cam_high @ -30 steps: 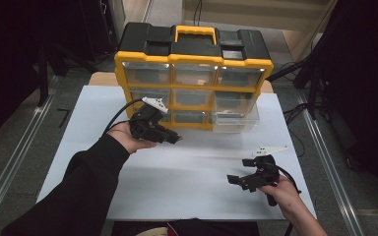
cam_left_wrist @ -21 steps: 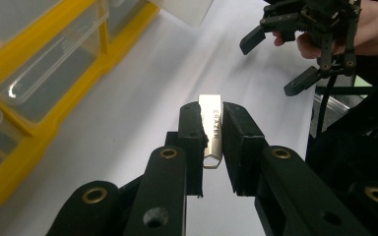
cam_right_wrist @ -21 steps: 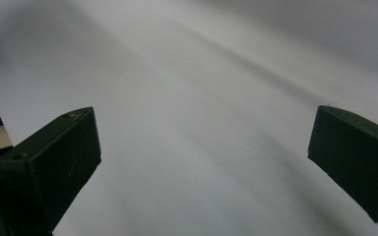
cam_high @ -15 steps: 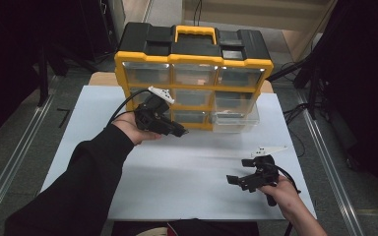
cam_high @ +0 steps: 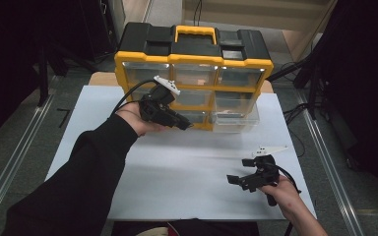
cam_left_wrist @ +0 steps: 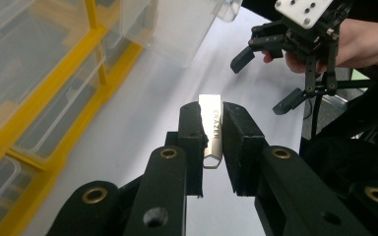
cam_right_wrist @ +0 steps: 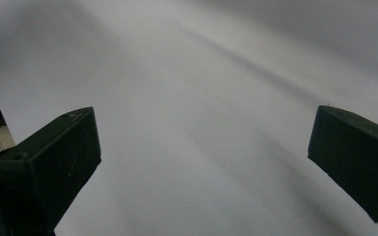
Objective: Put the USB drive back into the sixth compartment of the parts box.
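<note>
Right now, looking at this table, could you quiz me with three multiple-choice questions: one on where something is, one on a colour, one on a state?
1. Where does the pulled-out clear drawer sit?
A. lower right of the organizer
B. top left of the organizer
C. flat in the middle of the white sheet

2. What colour is the frame of the drawer organizer?
A. red
B. yellow
C. green

3. How do the two grippers stand?
A. both open and empty
B. left open, right shut on an eraser
C. left shut on a small eraser, right open

Answers:
1 A, the high view shows that drawer jutting out at the lower right.
2 B, yellow bars run around the clear drawers under a black lid.
3 C, the left gripper pinches the white eraser printed ERAZER, while the right gripper has its jaws far apart over the white sheet.
</note>
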